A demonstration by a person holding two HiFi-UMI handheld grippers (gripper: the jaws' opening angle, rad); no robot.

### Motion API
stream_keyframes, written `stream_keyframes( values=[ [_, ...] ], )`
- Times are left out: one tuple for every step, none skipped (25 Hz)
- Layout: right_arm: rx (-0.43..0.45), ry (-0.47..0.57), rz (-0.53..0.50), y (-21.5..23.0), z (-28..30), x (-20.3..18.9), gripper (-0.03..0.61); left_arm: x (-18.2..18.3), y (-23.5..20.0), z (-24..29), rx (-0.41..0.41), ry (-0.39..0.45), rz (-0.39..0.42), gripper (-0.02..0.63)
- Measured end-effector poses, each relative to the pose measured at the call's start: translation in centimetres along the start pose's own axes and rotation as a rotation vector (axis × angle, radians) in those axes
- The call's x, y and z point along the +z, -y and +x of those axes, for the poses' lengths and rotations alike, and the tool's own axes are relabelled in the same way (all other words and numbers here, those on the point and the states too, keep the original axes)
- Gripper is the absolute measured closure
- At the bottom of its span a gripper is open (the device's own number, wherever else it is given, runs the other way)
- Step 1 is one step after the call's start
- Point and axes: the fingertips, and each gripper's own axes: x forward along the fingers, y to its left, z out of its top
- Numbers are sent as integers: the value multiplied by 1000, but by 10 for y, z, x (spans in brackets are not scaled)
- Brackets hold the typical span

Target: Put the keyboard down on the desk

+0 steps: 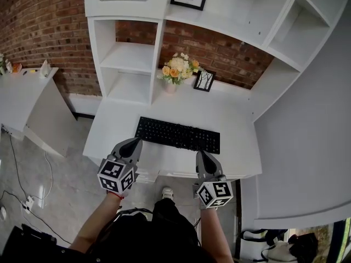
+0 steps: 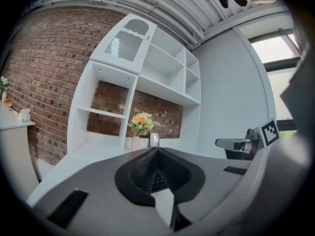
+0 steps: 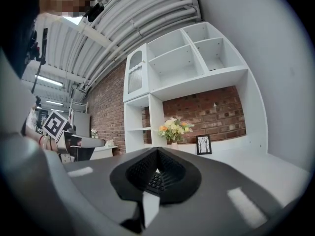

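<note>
A black keyboard (image 1: 177, 134) lies flat on the white desk (image 1: 236, 122), held by neither gripper. My left gripper (image 1: 132, 145) hovers at the desk's front edge, just short of the keyboard's left end, jaws shut and empty. My right gripper (image 1: 203, 158) hangs over the front edge below the keyboard's right end, also shut with nothing in it. Through the gap in the right gripper's jaws a patch of keyboard keys (image 3: 156, 181) shows. In the left gripper view the right gripper (image 2: 241, 144) appears to the side; in the right gripper view the left gripper (image 3: 81, 144) does.
A vase of flowers (image 1: 176, 70) and a small framed picture (image 1: 204, 80) stand at the back of the desk under white shelving (image 1: 129, 59). A second white table (image 1: 24, 95) stands at left. A brick wall (image 1: 44, 21) lies behind. Cables and a power strip (image 1: 26, 203) lie on the floor.
</note>
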Motion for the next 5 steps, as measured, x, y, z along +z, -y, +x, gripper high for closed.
stream_keyframes(
  values=[
    [0, 2, -1, -2, -2, 1, 577, 0, 0, -2, 1, 1, 1, 623],
    [-1, 4, -1, -3, -3, 1, 577, 0, 1, -5, 2, 3, 3, 623],
    [-2, 6, -2, -5, -5, 2, 577, 0, 2, -7, 3, 4, 5, 623],
    [-3, 8, -3, -6, -8, 2, 577, 0, 2, -10, 3, 6, 6, 623],
    [-4, 10, -4, -7, -10, 3, 577, 0, 3, -12, 4, 8, 8, 623]
  ],
)
